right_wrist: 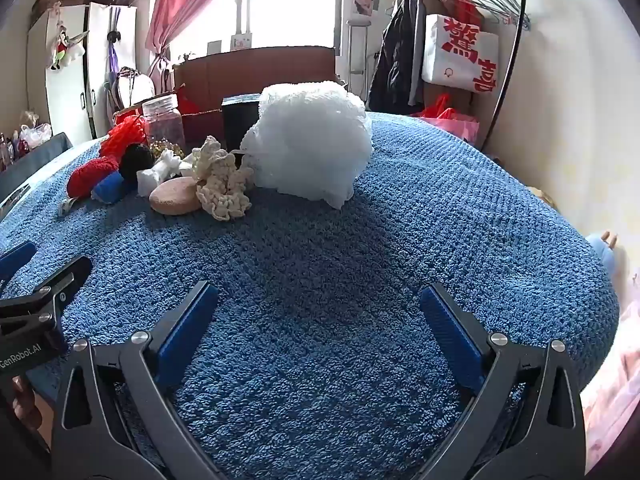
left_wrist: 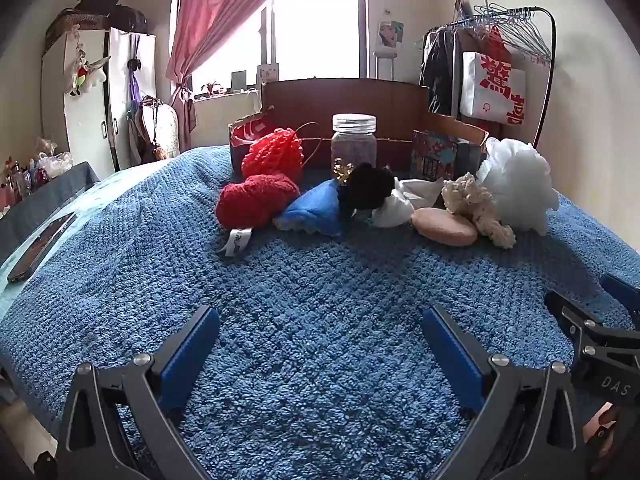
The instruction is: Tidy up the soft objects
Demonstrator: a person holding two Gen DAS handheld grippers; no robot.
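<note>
Both claws, left point(left_wrist: 320, 344) and right point(right_wrist: 320, 328), gape wide and hold nothing over the blue towel point(left_wrist: 304, 288). The soft things lie heaped before the jar point(left_wrist: 354, 140); the white pouf point(right_wrist: 308, 144) sits rightmost. It likely needs a deep, gentle squeeze.
</note>
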